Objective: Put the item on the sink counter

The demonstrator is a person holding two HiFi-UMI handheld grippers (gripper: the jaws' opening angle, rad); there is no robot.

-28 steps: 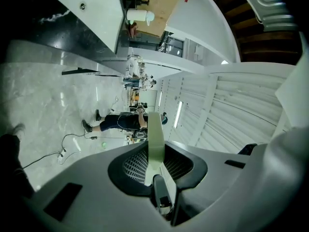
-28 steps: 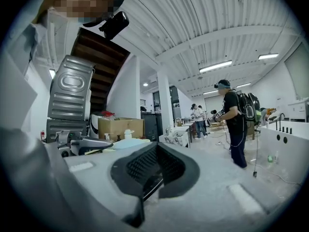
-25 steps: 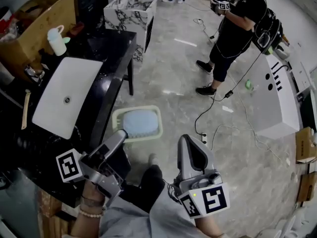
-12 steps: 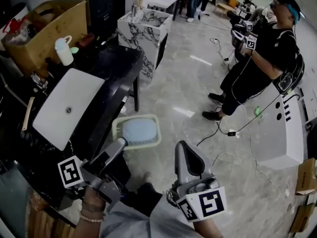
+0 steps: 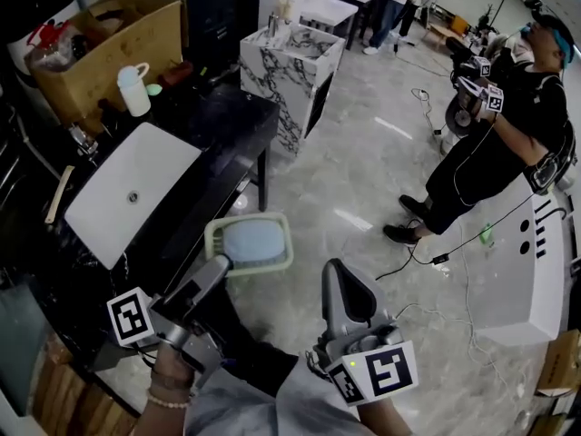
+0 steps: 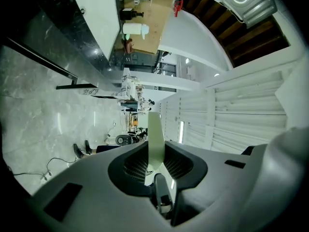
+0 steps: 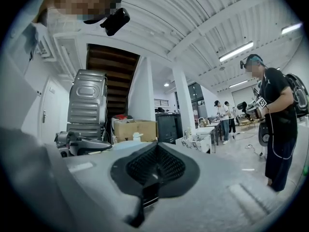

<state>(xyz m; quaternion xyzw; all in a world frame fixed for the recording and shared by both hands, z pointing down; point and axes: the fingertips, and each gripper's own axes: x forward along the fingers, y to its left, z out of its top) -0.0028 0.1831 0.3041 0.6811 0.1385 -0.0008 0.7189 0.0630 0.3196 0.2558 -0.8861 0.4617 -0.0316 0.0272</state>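
Note:
A pale green tray (image 5: 272, 260) with a light-blue pad (image 5: 250, 241) in it hangs above the floor, just right of the black sink counter (image 5: 231, 121). My left gripper (image 5: 218, 263) is shut on the tray's near rim. In the left gripper view that rim (image 6: 154, 134) stands as a thin green strip between the pads of the left gripper (image 6: 155, 162). The counter's white basin (image 5: 136, 193) lies to the left of the tray. My right gripper (image 5: 338, 275) floats beside the tray, shut and holding nothing; in its own view the right gripper (image 7: 155, 153) shows its pads together.
A white jug (image 5: 134, 89) and a cardboard box (image 5: 109, 48) stand at the counter's far end. A marble-patterned block (image 5: 290, 53) sits beyond the counter. A person (image 5: 490, 143) with grippers stands at the right beside a white unit (image 5: 536, 271). A cable (image 5: 427, 262) trails on the floor.
The counter, the basin and the standing person have slid rightward and nearer in the head view. Both grippers moved along with it, and the tray has stayed in the left one.

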